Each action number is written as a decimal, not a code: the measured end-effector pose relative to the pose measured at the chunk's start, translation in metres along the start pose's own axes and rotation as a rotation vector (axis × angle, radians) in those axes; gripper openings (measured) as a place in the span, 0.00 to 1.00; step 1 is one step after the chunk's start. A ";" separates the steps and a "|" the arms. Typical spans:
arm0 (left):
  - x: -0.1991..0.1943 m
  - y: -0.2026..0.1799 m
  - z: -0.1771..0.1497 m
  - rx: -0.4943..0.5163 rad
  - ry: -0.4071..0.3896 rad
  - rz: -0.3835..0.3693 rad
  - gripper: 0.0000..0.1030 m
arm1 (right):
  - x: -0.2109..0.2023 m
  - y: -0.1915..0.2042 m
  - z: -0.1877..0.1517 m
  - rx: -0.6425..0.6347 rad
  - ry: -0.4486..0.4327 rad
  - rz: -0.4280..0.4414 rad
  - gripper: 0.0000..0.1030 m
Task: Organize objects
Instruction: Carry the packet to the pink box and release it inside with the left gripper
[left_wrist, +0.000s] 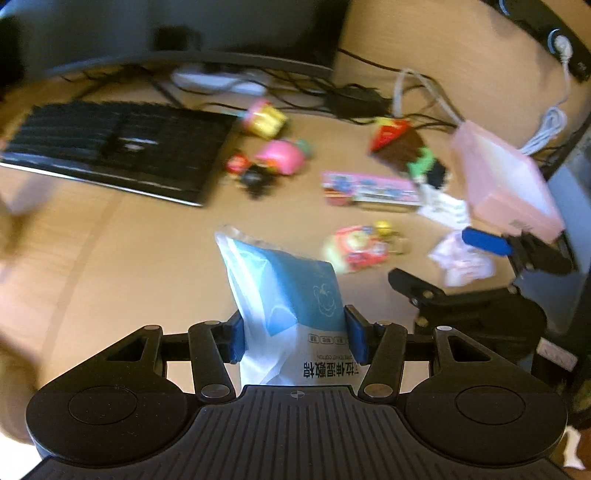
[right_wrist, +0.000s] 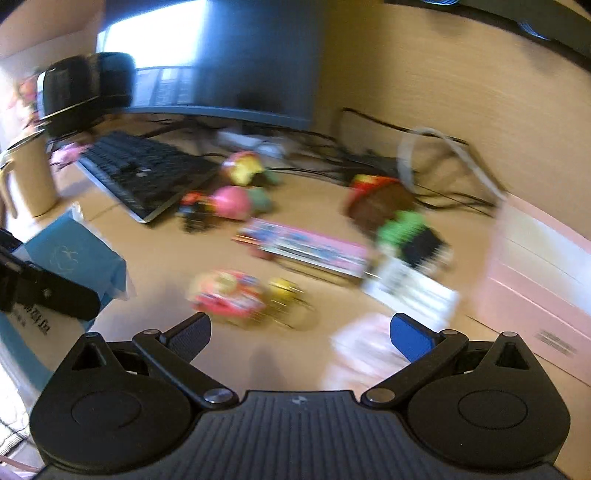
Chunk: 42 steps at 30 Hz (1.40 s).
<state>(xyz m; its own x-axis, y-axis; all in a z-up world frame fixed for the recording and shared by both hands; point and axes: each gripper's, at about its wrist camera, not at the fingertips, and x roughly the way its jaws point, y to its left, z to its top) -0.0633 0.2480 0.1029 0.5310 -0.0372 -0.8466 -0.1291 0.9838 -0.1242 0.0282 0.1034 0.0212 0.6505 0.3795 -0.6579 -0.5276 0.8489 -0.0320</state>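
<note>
My left gripper (left_wrist: 295, 338) is shut on a blue and white packet (left_wrist: 284, 295) and holds it upright above the wooden desk (left_wrist: 129, 258). The right wrist view shows that packet (right_wrist: 74, 254) at the far left. My right gripper (right_wrist: 299, 328) is open with nothing between its fingers. It hovers over a pale pink packet (right_wrist: 362, 347) lying on the desk. Small toys lie ahead: a red and yellow toy pack (right_wrist: 229, 295), a flat pink box (right_wrist: 306, 247), a pink round toy (left_wrist: 280, 155) and a brown, red and green brick figure (left_wrist: 402, 144). Both views are blurred.
A black keyboard (left_wrist: 110, 144) lies at the left under a monitor (right_wrist: 221, 55), with tangled cables (left_wrist: 351, 99) behind. A large pink box (left_wrist: 506, 181) stands at the right. A beige mug (right_wrist: 33, 177) stands at the far left.
</note>
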 end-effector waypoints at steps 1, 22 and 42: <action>-0.004 0.005 -0.003 0.005 -0.002 0.026 0.55 | 0.007 0.009 0.004 -0.003 0.001 0.009 1.00; -0.011 -0.017 -0.007 0.151 -0.014 -0.090 0.55 | 0.002 0.031 0.002 0.013 0.070 -0.053 0.58; 0.103 -0.311 0.172 0.363 -0.191 -0.450 0.59 | -0.192 -0.136 -0.056 0.305 -0.158 -0.397 0.39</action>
<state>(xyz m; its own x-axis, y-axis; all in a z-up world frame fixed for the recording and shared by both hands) 0.1757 -0.0313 0.1435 0.6122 -0.4641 -0.6402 0.4190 0.8770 -0.2352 -0.0555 -0.1058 0.1102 0.8550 0.0373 -0.5172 -0.0559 0.9982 -0.0204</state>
